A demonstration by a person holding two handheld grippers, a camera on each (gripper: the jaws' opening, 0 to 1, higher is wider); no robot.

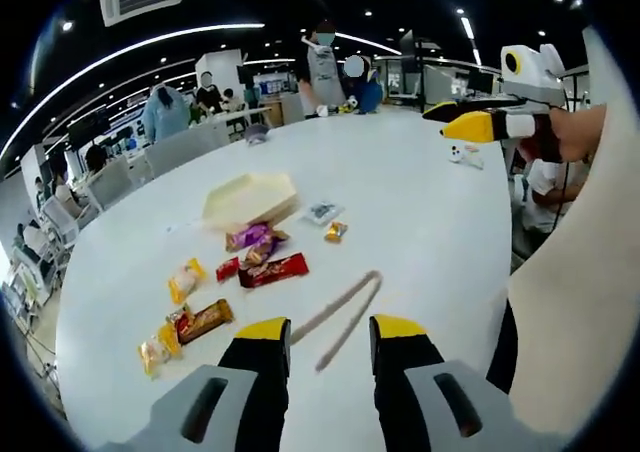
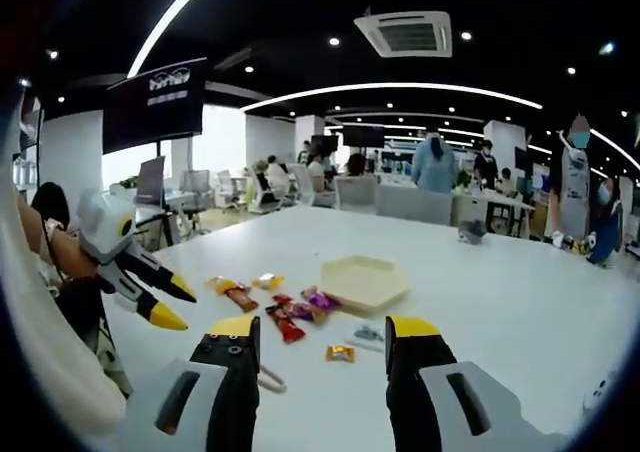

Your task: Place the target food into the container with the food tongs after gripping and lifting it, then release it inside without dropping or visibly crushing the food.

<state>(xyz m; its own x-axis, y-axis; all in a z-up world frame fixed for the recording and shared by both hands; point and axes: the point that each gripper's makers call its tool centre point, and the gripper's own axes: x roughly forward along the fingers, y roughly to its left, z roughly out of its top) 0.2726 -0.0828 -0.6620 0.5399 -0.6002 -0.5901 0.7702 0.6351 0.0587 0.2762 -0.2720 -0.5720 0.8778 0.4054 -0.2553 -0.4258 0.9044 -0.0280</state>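
I judge this the very start; nothing is gripped yet, and the first job is to take up the food tongs [image 1: 342, 317], which lie flat on the white table [image 1: 430, 222] with their two arms spread toward me and their joined end pointing away; in the left gripper view they sit just ahead of my left gripper [image 1: 325, 330], in line with the gap between its yellow-tipped jaws, which stand wide apart and hold nothing; my right gripper [image 2: 327, 330] is likewise spread wide and empty, held above the table, and it shows in the left gripper view at the upper right with its jaws parted.

The wrapped snacks lie scattered beyond the tongs: a red packet [image 1: 272, 269], a purple one [image 1: 250, 236] beside it, a brown bar [image 1: 205, 320], a yellow packet [image 1: 184, 279] and a small orange sweet [image 1: 335, 231] set a little apart; which of them is the target I cannot tell from the task sentence; the container, a pale hexagonal tray [image 1: 250, 197], sits just past the cluster, nearly touching the purple packet, well clear of both grippers.

The next move, as I see it, calls for lowering one gripper onto the tongs and closing on both arms near the joined end so they can still pinch; the flat, thin tongs may slide on the smooth table.
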